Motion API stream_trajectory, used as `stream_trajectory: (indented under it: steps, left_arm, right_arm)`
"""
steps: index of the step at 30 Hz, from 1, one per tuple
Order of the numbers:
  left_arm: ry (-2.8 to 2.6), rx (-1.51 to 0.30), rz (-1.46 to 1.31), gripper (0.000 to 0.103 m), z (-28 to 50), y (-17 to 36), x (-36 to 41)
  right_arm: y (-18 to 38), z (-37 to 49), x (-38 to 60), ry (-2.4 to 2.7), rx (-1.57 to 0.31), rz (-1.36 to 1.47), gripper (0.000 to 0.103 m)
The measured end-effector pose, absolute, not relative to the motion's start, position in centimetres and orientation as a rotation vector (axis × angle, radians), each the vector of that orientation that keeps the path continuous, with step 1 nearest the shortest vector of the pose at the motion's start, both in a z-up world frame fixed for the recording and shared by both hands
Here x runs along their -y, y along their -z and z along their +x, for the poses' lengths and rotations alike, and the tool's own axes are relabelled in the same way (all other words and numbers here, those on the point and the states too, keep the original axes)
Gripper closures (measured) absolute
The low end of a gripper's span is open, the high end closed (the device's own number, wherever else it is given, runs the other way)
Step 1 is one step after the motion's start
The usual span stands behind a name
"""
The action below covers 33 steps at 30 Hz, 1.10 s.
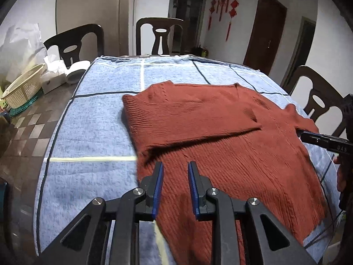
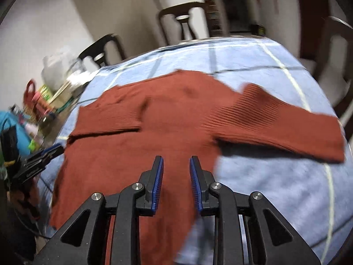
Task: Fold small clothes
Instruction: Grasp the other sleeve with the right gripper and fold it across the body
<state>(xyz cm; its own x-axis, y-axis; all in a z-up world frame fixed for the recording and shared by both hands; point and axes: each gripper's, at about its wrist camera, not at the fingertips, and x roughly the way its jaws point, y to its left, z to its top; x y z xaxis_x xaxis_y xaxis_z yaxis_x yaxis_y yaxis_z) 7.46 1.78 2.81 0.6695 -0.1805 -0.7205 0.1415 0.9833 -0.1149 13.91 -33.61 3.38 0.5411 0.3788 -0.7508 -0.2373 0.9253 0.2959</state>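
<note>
1. While both hand-held tools hover above a dining table, the left gripper [image 1: 175, 165] shows blue pads parted with nothing between them; the right gripper [image 2: 176, 160] likewise stands open and empty.
2. Directly beneath and ahead of both lies a rust-red knit sweater [image 1: 220, 137], spread flat on a blue checked blanket [image 1: 92, 119]; one sleeve [image 1: 198, 108] is already folded across the chest, the other sleeve [image 2: 286, 123] stretches out sideways.
3. Ribbed and soft, the knit looks light, limp and likely to sag; the outstretched cuff or the hem corners seem the best places to pinch.
4. Dark chairs [image 1: 160, 35] ring the table.
</note>
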Motion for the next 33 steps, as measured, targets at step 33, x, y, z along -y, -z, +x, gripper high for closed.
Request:
stream_trajectory:
  steps: [33]
  left_arm:
    - [0.224,-0.866,-0.041,0.068,9.5,-0.2,1.8]
  right_arm:
    - [-1.0,18.1,50.2,0.021,-0.836,0.732,0.096]
